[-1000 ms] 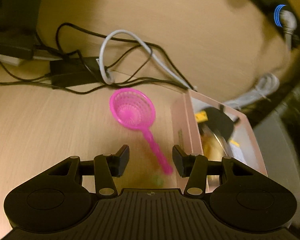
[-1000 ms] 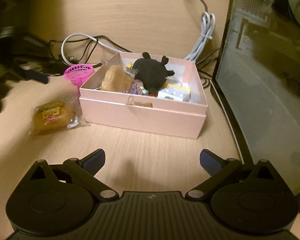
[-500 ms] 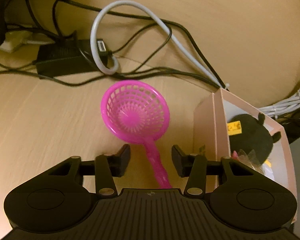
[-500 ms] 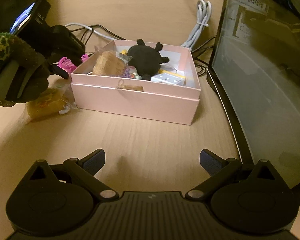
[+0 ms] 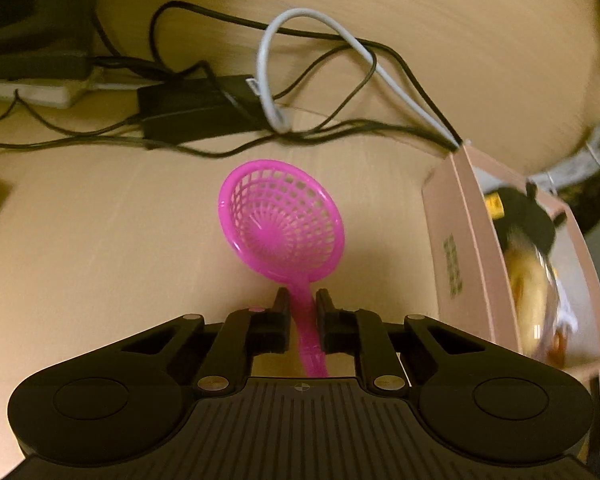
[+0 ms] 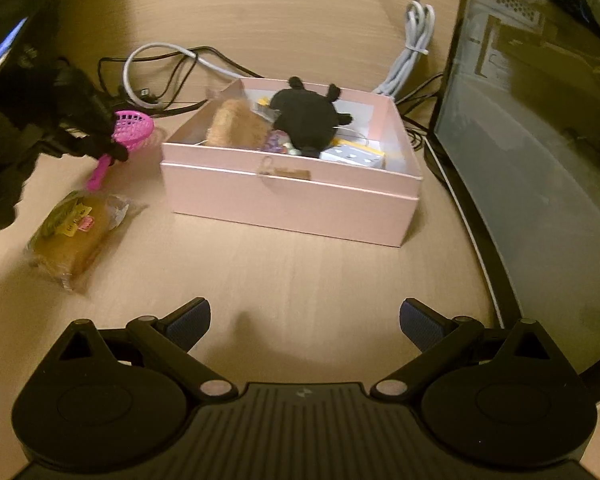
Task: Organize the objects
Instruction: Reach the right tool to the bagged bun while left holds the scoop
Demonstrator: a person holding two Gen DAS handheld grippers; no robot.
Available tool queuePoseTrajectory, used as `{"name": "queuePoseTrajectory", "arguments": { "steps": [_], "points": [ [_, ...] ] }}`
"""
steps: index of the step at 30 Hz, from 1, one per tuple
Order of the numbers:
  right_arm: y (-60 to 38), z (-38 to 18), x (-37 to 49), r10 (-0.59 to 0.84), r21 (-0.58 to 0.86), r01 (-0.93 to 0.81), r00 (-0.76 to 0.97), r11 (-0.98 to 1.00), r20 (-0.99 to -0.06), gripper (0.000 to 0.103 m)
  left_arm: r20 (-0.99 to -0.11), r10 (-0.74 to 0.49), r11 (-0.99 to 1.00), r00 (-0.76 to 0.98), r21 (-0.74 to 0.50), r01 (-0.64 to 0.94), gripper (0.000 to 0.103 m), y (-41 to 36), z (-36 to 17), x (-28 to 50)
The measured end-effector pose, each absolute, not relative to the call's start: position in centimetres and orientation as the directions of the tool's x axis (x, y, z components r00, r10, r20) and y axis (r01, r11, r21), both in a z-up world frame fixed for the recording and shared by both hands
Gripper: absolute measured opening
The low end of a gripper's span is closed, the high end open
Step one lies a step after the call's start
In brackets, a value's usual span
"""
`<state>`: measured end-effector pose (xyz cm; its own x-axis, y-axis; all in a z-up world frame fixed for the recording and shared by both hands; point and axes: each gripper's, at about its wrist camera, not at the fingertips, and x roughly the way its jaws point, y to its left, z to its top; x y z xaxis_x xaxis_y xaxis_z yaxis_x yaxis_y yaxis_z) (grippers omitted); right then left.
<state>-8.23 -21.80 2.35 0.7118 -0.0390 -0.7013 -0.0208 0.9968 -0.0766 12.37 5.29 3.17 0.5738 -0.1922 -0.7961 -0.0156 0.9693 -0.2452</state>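
**Left hand-held gripper clamps the strainer's handle; right one hangs open**

The left hand-held gripper [image 5: 302, 304] is closed on the handle of the pink strainer [image 5: 281, 227]: both pads press the thin handle just below the bowl, and the rest of the handle runs back between the fingers. The bowl sticks out at twelve o'clock from the fingertips, tilted above the counter [image 5: 100, 240]. In the right wrist view the same left hand-held gripper [image 6: 114, 148] shows as a dark, blurred mass at about ten o'clock, with the strainer [image 6: 132, 128] at its tip.

The right hand-held gripper [image 6: 305, 322] stands wide open over bare counter [image 6: 300, 272], holding and touching nothing.

Counted: one strainer, one pink box [image 6: 292, 196], and one wrapped bun [image 6: 72, 240] lying on the counter at eight o'clock from the box. Inside the box are one black plush toy [image 6: 306, 120], one brown bun-like item [image 6: 238, 126], one small white carton [image 6: 352, 156] and some small bits too jumbled to count. One grey cable [image 5: 268, 68] loops among several black cords near a black power brick [image 5: 196, 112].

The box is cut off at the right edge of the left wrist view [image 5: 456, 248], its contents blurred there. A dark computer case [image 6: 540, 160] fills three o'clock of the right wrist view, only partly in frame. The person's hand behind the left hand-held gripper is too dark to make out.
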Motion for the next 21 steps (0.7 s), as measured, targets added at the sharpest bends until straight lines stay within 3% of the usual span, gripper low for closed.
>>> {"name": "queuePoseTrajectory", "arguments": {
  "steps": [21],
  "points": [
    [-16.8,4.3,-10.8,-0.028,-0.11,-0.063,0.741,0.992,-0.67,0.101,-0.789,-0.295,0.954,0.538,-0.271,0.125,0.016,6.8,3.3,0.3]
  ]
}}
